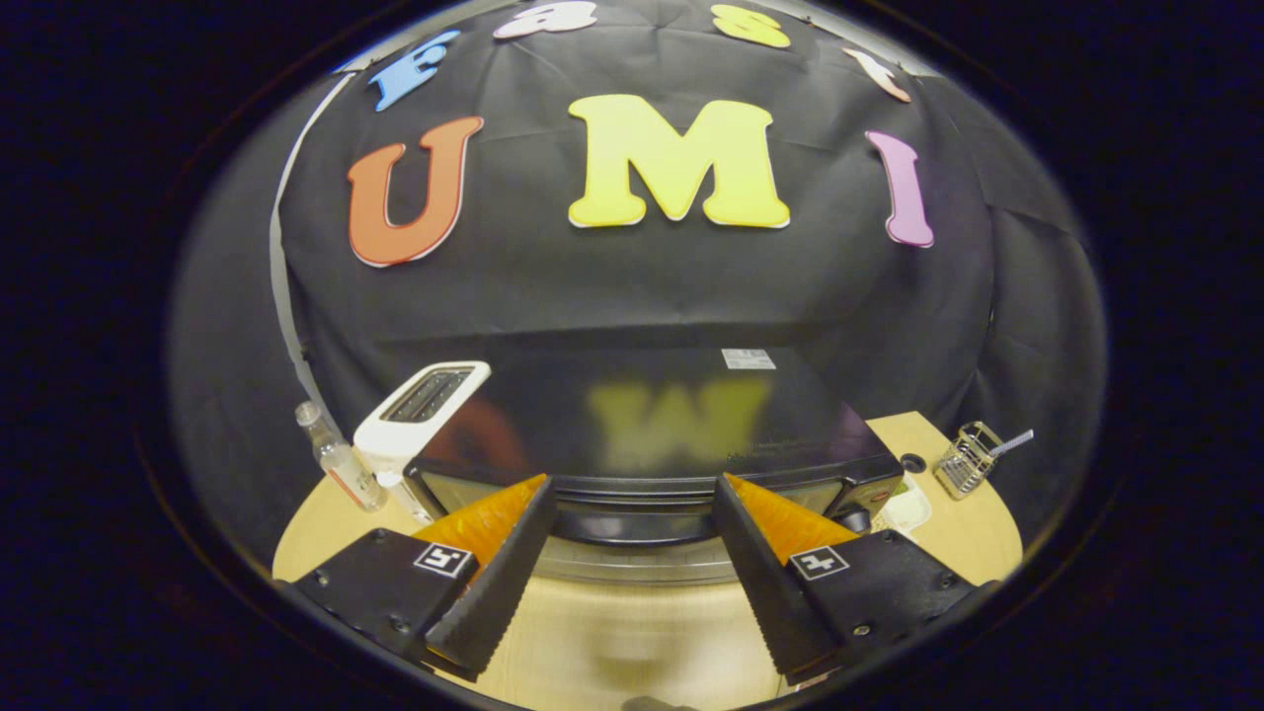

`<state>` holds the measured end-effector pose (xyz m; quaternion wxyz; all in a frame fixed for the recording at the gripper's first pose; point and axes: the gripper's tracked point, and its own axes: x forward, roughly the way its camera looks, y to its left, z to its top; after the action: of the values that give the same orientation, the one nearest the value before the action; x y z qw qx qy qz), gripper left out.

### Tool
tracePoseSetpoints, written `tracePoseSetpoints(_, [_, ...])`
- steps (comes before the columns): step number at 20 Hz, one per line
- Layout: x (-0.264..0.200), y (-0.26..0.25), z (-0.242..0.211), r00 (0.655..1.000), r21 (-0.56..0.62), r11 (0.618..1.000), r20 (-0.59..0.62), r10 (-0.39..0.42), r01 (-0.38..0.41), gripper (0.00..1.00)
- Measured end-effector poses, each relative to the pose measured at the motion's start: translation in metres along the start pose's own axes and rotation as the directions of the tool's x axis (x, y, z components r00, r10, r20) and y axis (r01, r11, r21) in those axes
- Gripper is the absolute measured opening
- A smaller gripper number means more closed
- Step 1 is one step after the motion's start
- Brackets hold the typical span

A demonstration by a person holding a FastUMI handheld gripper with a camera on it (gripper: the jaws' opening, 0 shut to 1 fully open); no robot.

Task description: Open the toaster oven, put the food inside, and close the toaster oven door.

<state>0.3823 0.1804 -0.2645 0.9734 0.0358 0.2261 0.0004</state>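
gripper (pixel 632 494) level and forward-pointing, jaws wide apart, nothing between them

Toaster oven (pixel 642 425) just beyond spread fingers (pixel 499 548)

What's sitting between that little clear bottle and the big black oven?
A white pop-up toaster stands between the bottle and the toaster oven, seen from the claw camera; the claw is open.

Glossy toaster oven (pixel 652 415); matt wooden table (pixel 632 632).
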Motion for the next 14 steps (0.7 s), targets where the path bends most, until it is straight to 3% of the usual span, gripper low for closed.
tracePoseSetpoints(9, [-0.027,0.0,-0.018,1.0,-0.007,1.0,-0.013,-0.018,0.018,1.0])
tracePoseSetpoints(12, [-0.034,0.001,-0.074,0.987,0.009,1.0,-0.163,-0.003,0.005,1.0])
tracePoseSetpoints(14, [-0.048,0.005,-0.088,0.989,0.076,0.997,-0.149,0.023,-0.012,1.0])
